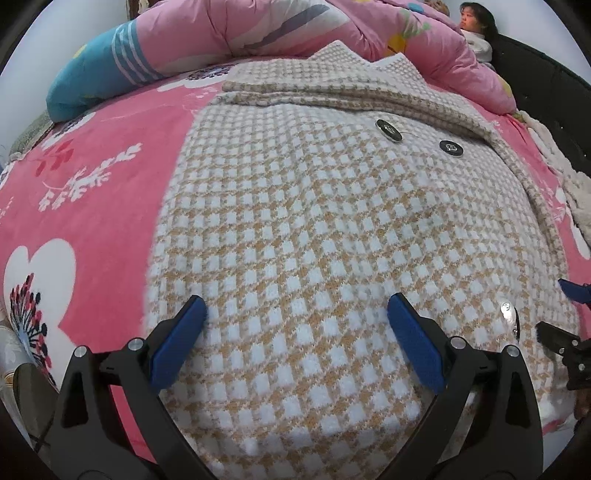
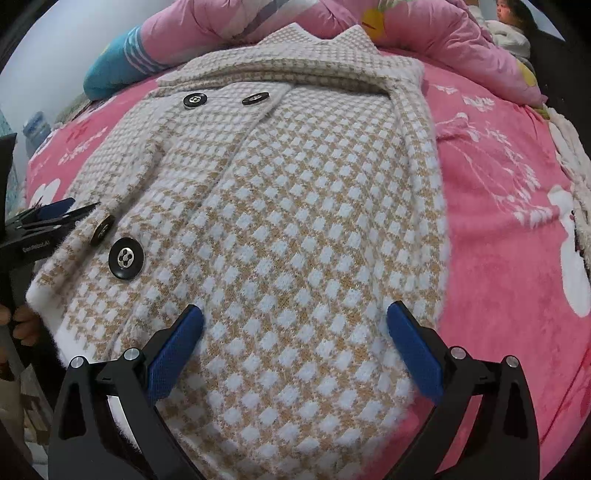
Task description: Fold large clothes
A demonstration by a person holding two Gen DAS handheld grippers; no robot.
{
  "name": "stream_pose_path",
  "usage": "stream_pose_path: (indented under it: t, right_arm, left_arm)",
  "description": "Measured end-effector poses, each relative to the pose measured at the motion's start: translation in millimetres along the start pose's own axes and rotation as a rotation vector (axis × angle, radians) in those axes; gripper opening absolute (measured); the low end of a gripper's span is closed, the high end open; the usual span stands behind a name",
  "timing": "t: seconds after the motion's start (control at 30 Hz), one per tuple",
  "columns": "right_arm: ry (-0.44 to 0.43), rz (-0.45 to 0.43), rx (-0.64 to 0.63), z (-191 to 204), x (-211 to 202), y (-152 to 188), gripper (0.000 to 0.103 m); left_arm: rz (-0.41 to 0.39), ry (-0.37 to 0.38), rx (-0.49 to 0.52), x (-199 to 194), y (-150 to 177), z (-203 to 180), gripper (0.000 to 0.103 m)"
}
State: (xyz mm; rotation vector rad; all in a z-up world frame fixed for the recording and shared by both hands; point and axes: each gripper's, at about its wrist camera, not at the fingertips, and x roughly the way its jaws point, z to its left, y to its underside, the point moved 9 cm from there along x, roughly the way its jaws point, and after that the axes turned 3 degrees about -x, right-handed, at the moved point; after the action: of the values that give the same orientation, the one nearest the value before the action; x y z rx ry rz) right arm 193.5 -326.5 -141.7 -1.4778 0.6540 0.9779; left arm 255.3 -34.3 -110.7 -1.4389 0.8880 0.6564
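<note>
A tan and white checked knit coat with black buttons lies flat on a pink bed cover, collar at the far end. It also shows in the right wrist view, with a large button near the hem. My left gripper is open just above the coat's near left part. My right gripper is open just above the near right part. The right gripper's fingertips show at the left view's right edge. The left gripper's fingertips show at the right view's left edge.
The pink floral bed cover spreads on both sides of the coat. A rolled pink and blue quilt lies along the far side. A person sits at the far right corner. A dark bed frame runs along the right.
</note>
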Motion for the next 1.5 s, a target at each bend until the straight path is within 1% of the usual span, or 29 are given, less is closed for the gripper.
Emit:
stream_pose_path:
  t: [0.03,0.13,0.23,0.37,0.43,0.53,0.57,0.63,0.67,0.7,0.73,0.8,0.9,1.03,1.2,1.27,1.33,1.4,1.5]
  right_arm:
    - [-0.001,-0.006,-0.004,0,-1,0,0.097]
    - [-0.010,-0.025,-0.005,0,-2,0,0.097]
    - [-0.013,-0.046,-0.002,1,-4,3,0.097]
    - [-0.008,-0.053,0.006,1,-4,5,0.097]
    - [-0.007,-0.045,0.009,1,-5,5,0.097]
    - [-0.018,-0.041,0.012,2,-8,6,0.097]
    - [-0.025,-0.043,0.014,2,-9,7,0.097]
    - [-0.034,-0.045,0.020,3,-9,7,0.097]
    - [-0.038,-0.049,0.021,3,-10,8,0.097]
    - [-0.044,-0.052,0.022,3,-10,8,0.097]
    - [-0.047,-0.053,0.024,3,-10,8,0.097]
    - [-0.051,-0.054,0.026,3,-9,8,0.097]
    - [-0.055,-0.053,0.022,1,-10,8,0.097]
    - [-0.060,-0.055,0.020,3,-8,7,0.097]
    - [-0.066,-0.057,0.024,5,-8,8,0.097]
    - [-0.081,-0.052,0.028,5,-10,8,0.097]
    - [-0.113,-0.049,0.053,4,-19,9,0.097]
    - [-0.147,-0.076,0.091,-2,-35,8,0.097]
    - [-0.128,-0.126,0.130,-19,-56,11,0.097]
  left_arm:
    - [-0.008,0.004,-0.006,-4,-1,1,0.095]
    - [-0.065,0.041,-0.044,-26,2,8,0.095]
    - [-0.123,0.050,-0.053,-47,10,16,0.095]
    - [-0.176,0.059,-0.085,-71,29,35,0.095]
    - [-0.207,0.079,-0.110,-82,40,45,0.095]
    - [-0.232,0.116,-0.137,-92,56,55,0.095]
    - [-0.234,0.138,-0.154,-94,62,59,0.095]
    - [-0.230,0.180,-0.186,-93,69,63,0.086]
    - [-0.219,0.206,-0.209,-91,72,65,0.079]
    - [-0.204,0.230,-0.226,-88,73,65,0.076]
    - [-0.194,0.244,-0.238,-84,74,66,0.073]
    - [-0.172,0.276,-0.270,-75,72,67,0.062]
    - [-0.150,0.301,-0.295,-62,70,65,0.054]
    - [-0.143,0.322,-0.320,-47,55,65,0.050]
    - [-0.133,0.367,-0.370,-38,44,64,0.042]
    - [-0.134,0.412,-0.354,-44,46,55,0.040]
    - [-0.127,0.416,-0.332,-47,49,53,0.040]
    - [-0.111,0.413,-0.328,-45,54,54,0.039]
    - [-0.091,0.413,-0.335,-44,58,56,0.037]
